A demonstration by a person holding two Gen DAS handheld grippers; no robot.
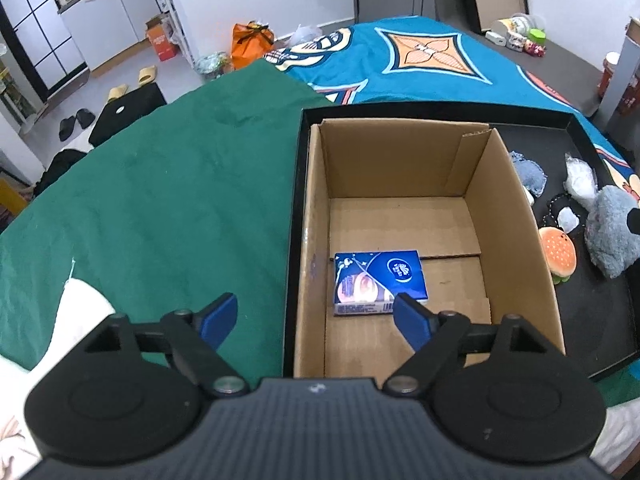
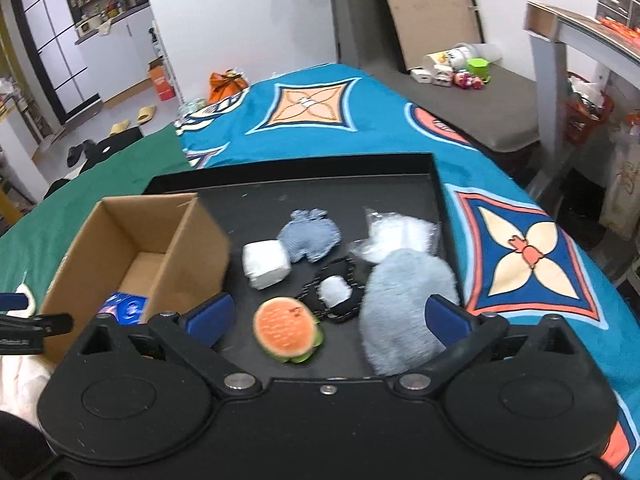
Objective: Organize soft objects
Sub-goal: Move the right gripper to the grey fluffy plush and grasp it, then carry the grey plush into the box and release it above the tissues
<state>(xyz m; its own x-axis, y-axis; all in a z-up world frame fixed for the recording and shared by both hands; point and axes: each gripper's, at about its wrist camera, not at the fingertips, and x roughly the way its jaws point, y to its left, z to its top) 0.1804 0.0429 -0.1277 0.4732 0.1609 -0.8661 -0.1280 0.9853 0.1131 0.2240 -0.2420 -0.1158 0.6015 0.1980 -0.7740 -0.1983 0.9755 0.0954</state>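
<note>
An open cardboard box stands in the left part of a black tray. A blue tissue pack lies flat on the box floor. My left gripper is open above the box's near left corner, holding nothing. Beside the box in the tray lie a burger plush, a grey furry plush, a black-and-white soft item, a white soft block, a blue striped plush and a clear plastic bag. My right gripper is open above the burger and grey plush, empty.
The tray rests on a bed with a teal patterned cover and a green cloth to the left. White bedding lies near the left gripper. A grey bench with small items stands beyond the bed.
</note>
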